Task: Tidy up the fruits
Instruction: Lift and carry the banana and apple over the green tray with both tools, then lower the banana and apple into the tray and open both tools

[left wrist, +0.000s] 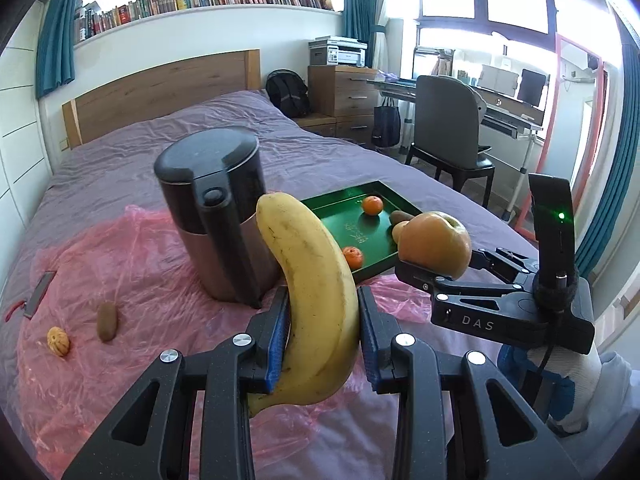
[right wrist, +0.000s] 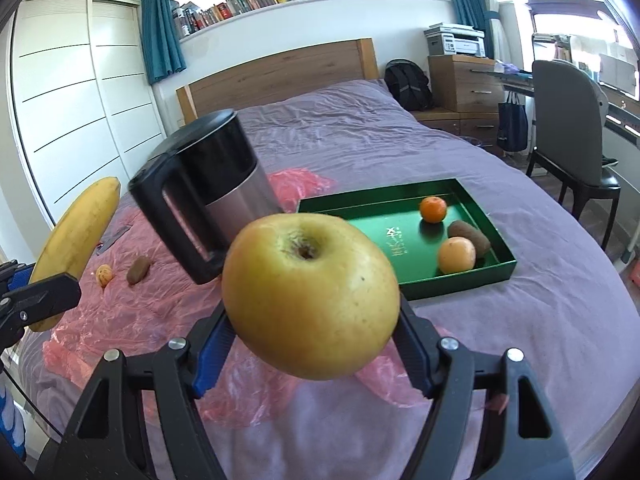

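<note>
One banana (left wrist: 316,300), one apple (right wrist: 310,300), one kettle (left wrist: 216,216), one tray (right wrist: 456,278). Two kiwis (left wrist: 107,321); four oranges (left wrist: 372,205).

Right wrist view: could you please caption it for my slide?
Right gripper carries an apple toward the green tray.

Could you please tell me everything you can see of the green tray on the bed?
The green tray is a shallow rectangular box with low upright walls and a glossy floor bearing small pale printed characters; it looks like coated card or metal. It lies flat on the purple bedspread, beside the dark kettle. In the right wrist view, a small orange, a brown kiwi and a paler orange fruit lie inside. Neither tongs touch it.
</note>
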The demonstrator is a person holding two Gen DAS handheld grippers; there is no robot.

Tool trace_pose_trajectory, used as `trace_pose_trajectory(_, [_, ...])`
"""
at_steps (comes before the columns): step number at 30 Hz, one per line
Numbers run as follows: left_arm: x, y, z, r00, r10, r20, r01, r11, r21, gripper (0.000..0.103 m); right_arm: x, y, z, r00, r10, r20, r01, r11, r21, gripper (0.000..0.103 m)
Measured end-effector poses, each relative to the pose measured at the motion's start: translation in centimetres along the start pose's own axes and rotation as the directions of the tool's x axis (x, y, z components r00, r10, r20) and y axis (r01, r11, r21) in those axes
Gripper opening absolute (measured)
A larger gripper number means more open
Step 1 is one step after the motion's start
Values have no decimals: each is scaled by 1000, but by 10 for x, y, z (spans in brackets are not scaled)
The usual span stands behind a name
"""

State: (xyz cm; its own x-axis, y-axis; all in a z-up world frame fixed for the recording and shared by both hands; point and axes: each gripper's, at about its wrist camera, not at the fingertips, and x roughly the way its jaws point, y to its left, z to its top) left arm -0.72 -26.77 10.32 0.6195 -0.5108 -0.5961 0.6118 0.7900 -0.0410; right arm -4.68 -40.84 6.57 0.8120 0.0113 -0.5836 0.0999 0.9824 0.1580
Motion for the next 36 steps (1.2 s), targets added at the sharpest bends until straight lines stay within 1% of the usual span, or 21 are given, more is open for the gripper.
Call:
trace_pose_trajectory(6, [42,-21,21,999,-33,-15,33,999,32,28,22,-36,21,999,-48,6,48,999,17,103])
trace_pose_trajectory(12, [92,-29,36,999,-32,-33,34,998,53,28,53,-62,42,997,-77,9,76,997,16,103])
trace_pose_trajectory(17, [135,-30,48,998,-22,-52,24,999,43,28,85,-78,51,996,-91,-10,91,996,9,103])
trace_pose_trajectory(24, [194,-41,55,996,31,-86,-20,993,118,28,128,-98,59,994,-103,-45,104,995,0,103])
trace_pose_trajectory(30, [230,-50,58,992,57,-115,-38,986,161,28,163,-114,64,989,-125,-85,124,992,-19,103])
trace_pose_trajectory(36, [258,-56,54,989,66,-131,-41,981,187,28,185,-124,58,982,-144,-120,141,989,-38,103])
